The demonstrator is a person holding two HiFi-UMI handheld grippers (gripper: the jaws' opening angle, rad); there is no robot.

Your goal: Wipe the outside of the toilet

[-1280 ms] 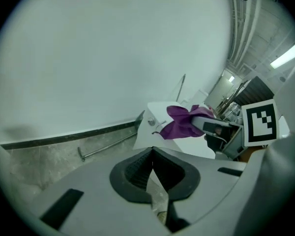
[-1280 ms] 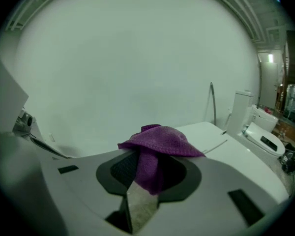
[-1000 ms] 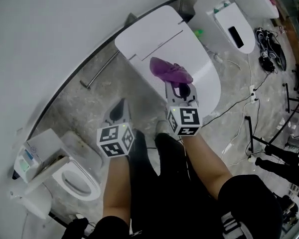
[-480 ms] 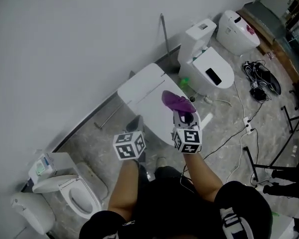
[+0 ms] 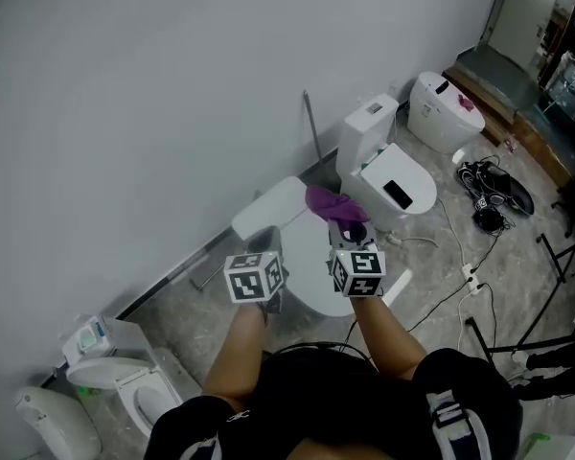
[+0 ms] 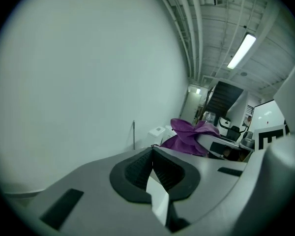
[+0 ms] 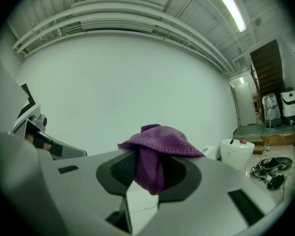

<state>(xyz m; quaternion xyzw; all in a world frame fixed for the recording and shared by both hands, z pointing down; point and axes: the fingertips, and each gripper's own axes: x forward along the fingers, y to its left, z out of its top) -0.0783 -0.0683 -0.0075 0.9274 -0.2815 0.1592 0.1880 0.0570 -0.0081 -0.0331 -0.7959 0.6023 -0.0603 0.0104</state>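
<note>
The toilet backs against the wall, lid down, close below both hands. A second toilet stands near its right; open floor there carries loose cables. The right hand-held gripper is clamped on a purple cloth, held above the lid's far end. The left hand-held gripper has its pads pressed together on nothing, raised over the lid. Lower left, another toilet has its bowl uncovered; its contents are unclear.

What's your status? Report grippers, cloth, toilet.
Left gripper shut, empty. Right gripper shut on purple cloth, held above the toilet; lid closed. Floor cables right of toilet, not blocking.
</note>
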